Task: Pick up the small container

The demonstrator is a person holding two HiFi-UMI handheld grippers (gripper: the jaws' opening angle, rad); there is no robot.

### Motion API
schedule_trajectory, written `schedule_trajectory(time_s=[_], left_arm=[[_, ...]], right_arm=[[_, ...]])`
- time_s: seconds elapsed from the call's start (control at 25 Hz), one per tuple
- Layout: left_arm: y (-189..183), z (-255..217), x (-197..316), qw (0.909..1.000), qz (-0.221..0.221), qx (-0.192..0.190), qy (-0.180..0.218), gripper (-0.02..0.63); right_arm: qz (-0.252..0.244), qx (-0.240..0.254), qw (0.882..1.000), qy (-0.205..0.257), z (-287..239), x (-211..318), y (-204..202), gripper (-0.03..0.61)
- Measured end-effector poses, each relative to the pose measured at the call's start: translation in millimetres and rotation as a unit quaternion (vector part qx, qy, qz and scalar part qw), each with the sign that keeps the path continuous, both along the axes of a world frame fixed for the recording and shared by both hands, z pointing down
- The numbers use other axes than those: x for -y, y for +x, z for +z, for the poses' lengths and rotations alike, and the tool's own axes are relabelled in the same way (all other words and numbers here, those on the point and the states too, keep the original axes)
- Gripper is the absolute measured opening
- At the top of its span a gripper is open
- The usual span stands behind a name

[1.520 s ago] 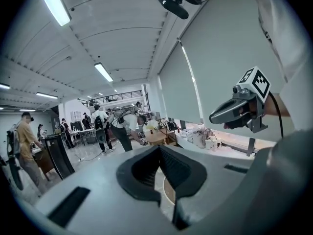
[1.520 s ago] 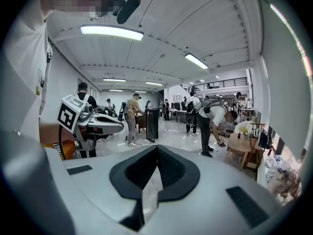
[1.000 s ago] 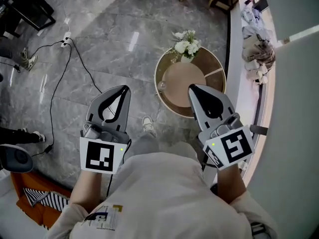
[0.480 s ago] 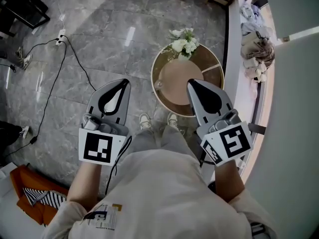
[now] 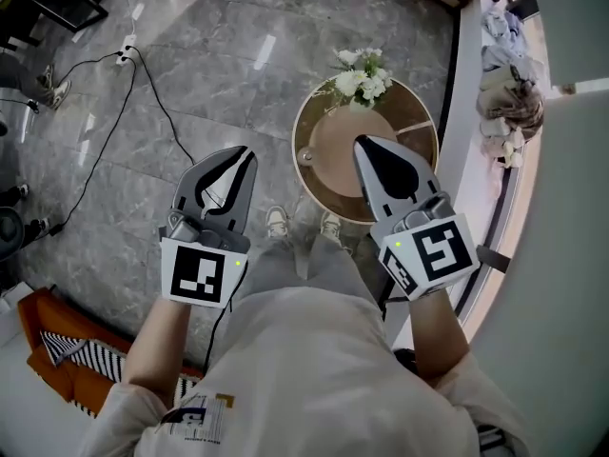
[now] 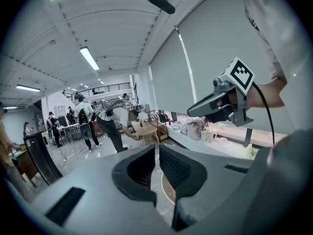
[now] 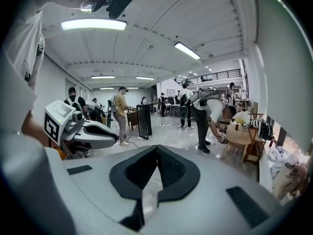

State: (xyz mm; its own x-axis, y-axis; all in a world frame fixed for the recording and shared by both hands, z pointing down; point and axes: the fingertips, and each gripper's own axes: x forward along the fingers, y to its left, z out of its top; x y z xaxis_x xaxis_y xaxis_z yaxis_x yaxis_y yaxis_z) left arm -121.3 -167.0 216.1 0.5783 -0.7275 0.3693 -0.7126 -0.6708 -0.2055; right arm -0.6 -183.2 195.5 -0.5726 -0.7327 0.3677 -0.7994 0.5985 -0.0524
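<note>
Right below you, your white shirt (image 5: 314,369) fills the bottom of the head view, with both forearms reaching forward from it. Your left gripper (image 5: 245,153) is fully closed, its jaws meeting along a thin seam with nothing caught between them. It hangs over the grey marble floor (image 5: 190,55), left of the table. Your right gripper (image 5: 363,143) is closed tight too and empty, its tip over the near part of the round table (image 5: 423,131). Between the grippers, your shoes (image 5: 277,222) stand on the floor just short of the table's near rim. The small container (image 5: 304,156), a clear item too small to make out in detail, sits on the table at its left edge. In the head view it lies between the two gripper tips, and neither touches it. A bunch of white flowers (image 5: 362,82) stands at the table's far edge. Further left, a black cable (image 5: 152,103) trails across the floor, and a white ledge (image 5: 471,169) runs along the right.
</note>
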Motion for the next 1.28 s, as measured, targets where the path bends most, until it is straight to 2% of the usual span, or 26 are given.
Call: schedule_trajectory(time_s=[0.12, 0.28, 0.48, 0.64, 0.76, 0.88, 1.12, 1.28], left_arm=[[16, 17, 6, 0.9995, 0.02, 0.025, 0.001, 0.032], [31, 44, 20, 0.9983, 0.028, -0.027, -0.044, 0.128], [52, 91, 30, 0.9963, 0.069, 0.002, -0.051, 0.223], [69, 135, 38, 0.9933, 0.089, -0.008, -0.073, 0.29], [81, 165, 42, 0.9902, 0.104, -0.022, -0.091, 0.303], [91, 198, 41, 0.9892, 0.12, -0.024, -0.081, 0.311], [104, 277, 38, 0.9838, 0.16, 0.012, -0.081, 0.314], [115, 320, 36, 0.9797, 0.178, 0.004, -0.091, 0.315]], right_arm=[[-0.008, 0.011, 1.0, -0.009, 11, 12, 7, 0.006], [-0.015, 0.018, 1.0, -0.011, 25, 33, 11, 0.006], [-0.02, 0.031, 0.999, -0.022, 52, 50, 17, 0.006], [-0.024, 0.028, 0.999, -0.039, 84, 59, 21, 0.008], [-0.022, 0.032, 0.998, -0.054, 110, 65, 23, 0.006], [-0.021, 0.031, 0.997, -0.067, 138, 70, 21, 0.006], [-0.023, 0.026, 0.996, -0.088, 194, 79, 12, 0.006], [-0.024, -0.001, 0.995, -0.098, 239, 80, 12, 0.006]])
